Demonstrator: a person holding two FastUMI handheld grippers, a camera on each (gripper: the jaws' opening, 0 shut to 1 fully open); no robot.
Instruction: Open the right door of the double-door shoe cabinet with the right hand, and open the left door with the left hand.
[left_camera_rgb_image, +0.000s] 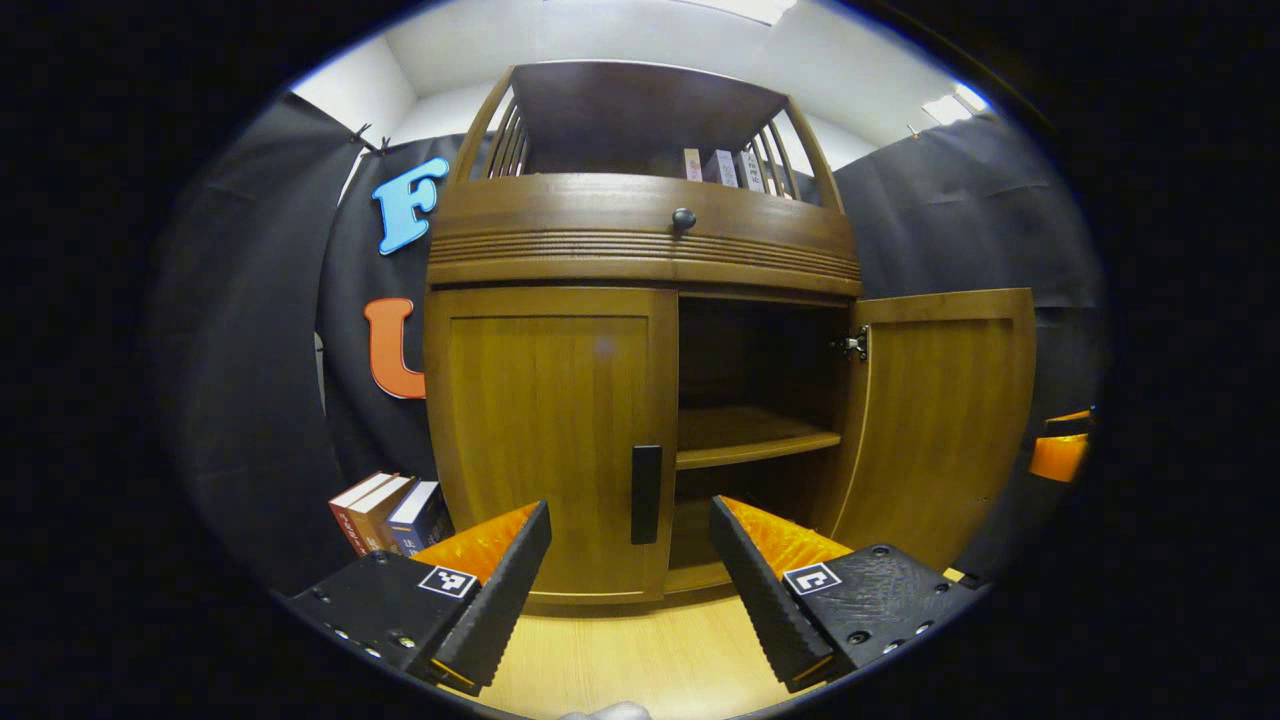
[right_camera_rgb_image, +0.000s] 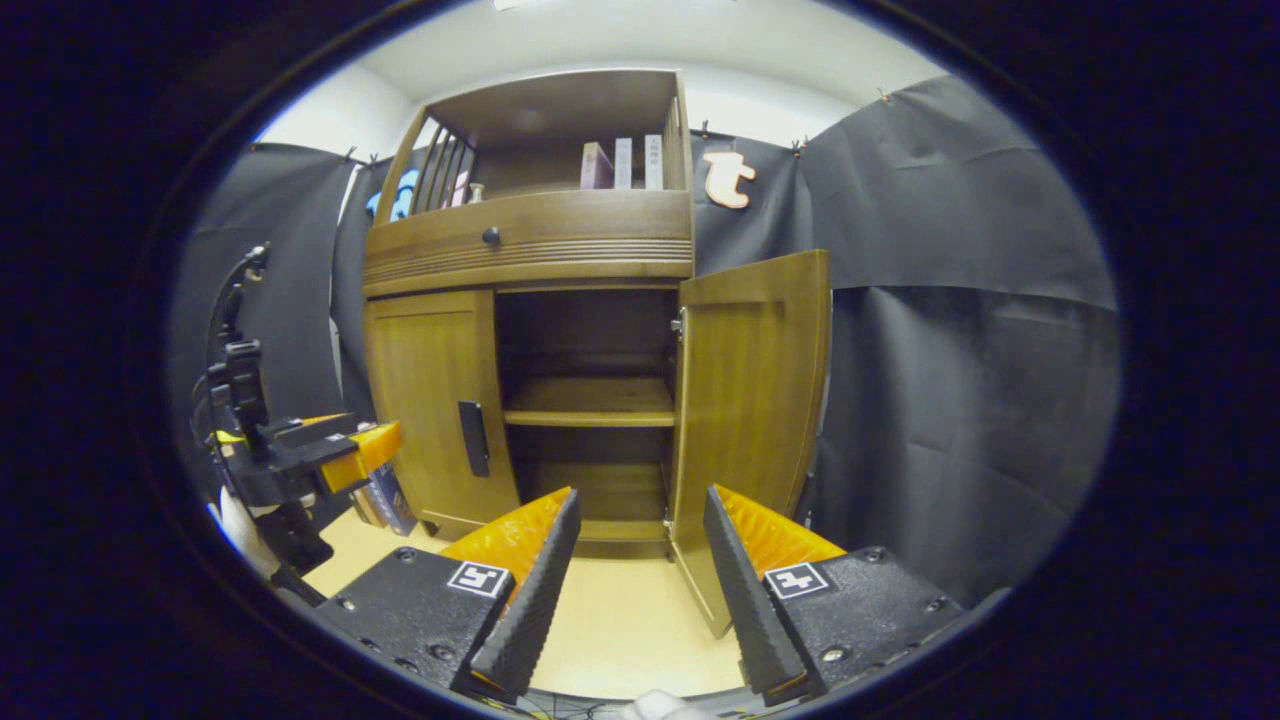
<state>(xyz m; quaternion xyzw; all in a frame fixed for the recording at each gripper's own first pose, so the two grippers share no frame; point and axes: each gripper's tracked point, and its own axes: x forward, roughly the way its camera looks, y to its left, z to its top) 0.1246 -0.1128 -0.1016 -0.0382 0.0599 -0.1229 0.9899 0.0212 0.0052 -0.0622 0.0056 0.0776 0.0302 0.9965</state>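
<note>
- The brown wooden double-door shoe cabinet (left_camera_rgb_image: 640, 330) stands on a pale wooden floor (left_camera_rgb_image: 640, 660) against the black cloth wall.
- Its right door (left_camera_rgb_image: 940, 420) is swung wide open, exposing a flat inner shelf (left_camera_rgb_image: 750, 435); its left door (left_camera_rgb_image: 550, 430) is closed flush, with a black vertical bar handle (left_camera_rgb_image: 646, 493).
- A ridged drawer front with a round dark knob (left_camera_rgb_image: 684, 218) sits above both doors.
- Upright books (left_camera_rgb_image: 385, 512) stand beside the cabinet's left side.
- The left gripper (left_camera_rgb_image: 630, 570) is spread and empty, just short of the handle.
- The right gripper (right_camera_rgb_image: 640, 570) is spread and empty, near the open door's lower edge.
</note>
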